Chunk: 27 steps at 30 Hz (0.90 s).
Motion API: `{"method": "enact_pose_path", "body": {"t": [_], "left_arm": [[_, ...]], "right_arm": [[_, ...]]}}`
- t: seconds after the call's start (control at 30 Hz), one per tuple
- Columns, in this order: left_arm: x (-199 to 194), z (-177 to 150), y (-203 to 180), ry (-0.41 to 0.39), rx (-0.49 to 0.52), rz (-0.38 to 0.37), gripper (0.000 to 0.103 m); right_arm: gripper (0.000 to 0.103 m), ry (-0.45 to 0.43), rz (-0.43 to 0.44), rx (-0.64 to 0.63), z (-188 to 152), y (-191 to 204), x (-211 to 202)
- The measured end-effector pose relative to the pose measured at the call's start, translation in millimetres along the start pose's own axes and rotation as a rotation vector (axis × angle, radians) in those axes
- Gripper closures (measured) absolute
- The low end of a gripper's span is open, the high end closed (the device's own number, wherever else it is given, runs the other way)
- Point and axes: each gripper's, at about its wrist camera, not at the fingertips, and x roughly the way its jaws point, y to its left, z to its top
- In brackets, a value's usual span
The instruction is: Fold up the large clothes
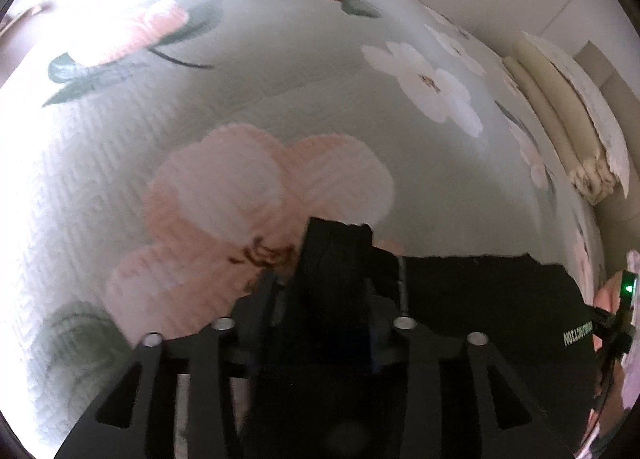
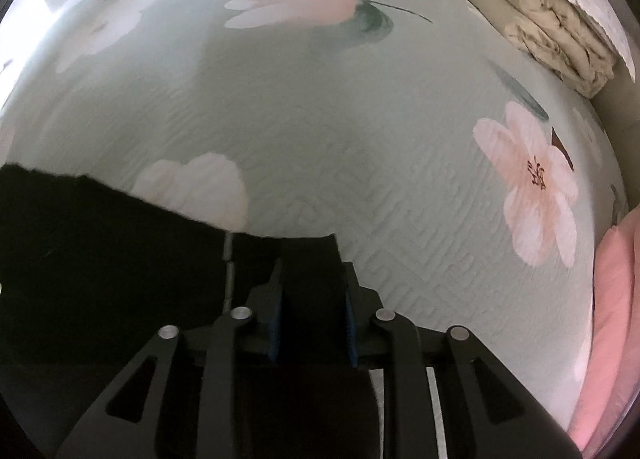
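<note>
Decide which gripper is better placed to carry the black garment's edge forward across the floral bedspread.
Neither clearly: the left gripper and right gripper both clamp the black fabric garment, its edge stretched between them over the pale green floral bedspread. Both should probably move together.

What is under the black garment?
The floral bedspread lies under the black garment, whose ends the left gripper and right gripper hold. What the cloth covers cannot be seen.

The black garment (image 1: 480, 299) hides both hand-held grippers' fingertips and runs off frame.
</note>
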Motion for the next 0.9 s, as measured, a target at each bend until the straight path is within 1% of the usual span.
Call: {"method": "enact_pose_path", "body": {"t": [0.03, 0.07, 0.1, 0.17, 0.2, 0.23, 0.27, 0.3, 0.33, 0.37, 0.43, 0.47, 0.53, 0.57, 0.63, 0.67, 0.7, 0.73, 0.8, 0.83, 0.87, 0.9], "left_arm": [[-4.4, 1.7, 3.6, -0.011, -0.012, 0.015, 0.039], [-8.7, 1.4, 8.3, -0.021, -0.025, 0.025, 0.035], [-15.7, 3.0, 15.9, -0.040, -0.043, 0.038, 0.034], [-36.7, 8.0, 30.4, -0.072, -0.080, 0.041, 0.034], [-43.8, 9.0, 35.5, -0.081, -0.085, 0.052, 0.034], [-57.9, 9.5, 38.8, -0.107, -0.077, 0.080, 0.034], [-69.3, 9.1, 41.8, -0.131, -0.064, 0.126, 0.035], [-85.0, 8.8, 44.3, -0.164, -0.048, 0.195, 0.035], [-96.2, 7.2, 45.3, -0.177, -0.041, 0.219, 0.038], [-105.9, 4.4, 45.5, -0.183, -0.040, 0.214, 0.039], [-132.7, -11.7, 33.3, -0.201, -0.015, 0.134, 0.039], [-145.1, -25.0, 17.7, -0.199, 0.024, 0.094, 0.039], [-160.8, -50.1, -9.6, -0.189, 0.091, 0.038, 0.039], [-168.2, -64.3, -22.6, -0.180, 0.120, 0.007, 0.039], [-174.9, -97.0, -58.5, -0.151, 0.191, -0.056, 0.039], [-177.0, -114.5, -75.2, -0.146, 0.226, -0.060, 0.039], [-177.0, -124.4, -83.7, -0.140, 0.240, -0.062, 0.039], [-173.5, -139.4, -96.1, -0.121, 0.265, -0.059, 0.038], [-161.2, -163.0, -110.9, -0.095, 0.305, -0.016, 0.038], [-148.2, -177.1, -115.0, -0.065, 0.323, 0.017, 0.038], [-130.0, -188.8, -117.3, -0.017, 0.334, 0.048, 0.038], [-120.6, -195.5, -115.9, 0.005, 0.332, 0.061, 0.038]], "right_arm": [[0.070, 0.005, 0.006, 0.012, -0.6, -2.9, -0.8], [0.062, 0.012, 0.021, 0.032, -1.2, -8.4, -2.9], [0.053, 0.022, 0.039, 0.060, -1.2, -16.5, -5.2], [0.051, 0.008, 0.121, 0.154, -4.9, -41.0, -24.7], [0.049, -0.016, 0.165, 0.198, -10.1, -53.4, -38.6], [0.048, -0.050, 0.199, 0.230, -16.3, -63.7, -57.7], [0.046, -0.082, 0.213, 0.241, -23.1, -70.0, -77.6], [0.045, -0.113, 0.220, 0.238, -30.0, -73.0, -97.0], [0.044, -0.136, 0.223, 0.228, -36.1, -73.0, -113.0], [0.044, -0.158, 0.226, 0.203, -45.0, -69.7, -134.5], [0.044, -0.179, 0.230, 0.140, -61.0, -53.8, -166.8], [0.044, -0.185, 0.251, 0.095, -71.8, -39.1, -181.5], [0.044, -0.186, 0.307, 0.014, -93.4, -3.6, -203.8], [0.044, -0.166, 0.340, -0.033, -105.5, 17.5, -208.7], [0.044, -0.143, 0.373, -0.086, -120.7, 44.4, -211.0], [0.044, -0.137, 0.382, -0.114, -130.0, 58.6, -211.3], [0.044, -0.138, 0.382, -0.140, -136.3, 67.5, -210.8], [0.044, -0.138, 0.370, -0.166, -142.7, 77.9, -208.3], [0.044, -0.111, 0.361, -0.182, -150.9, 90.9, -195.9], [0.044, -0.100, 0.359, -0.184, -152.6, 92.9, -187.6], [0.044, -0.085, 0.335, -0.197, -156.8, 98.9, -174.8], [0.044, -0.062, 0.288, -0.225, -161.8, 107.6, -160.5]]}}
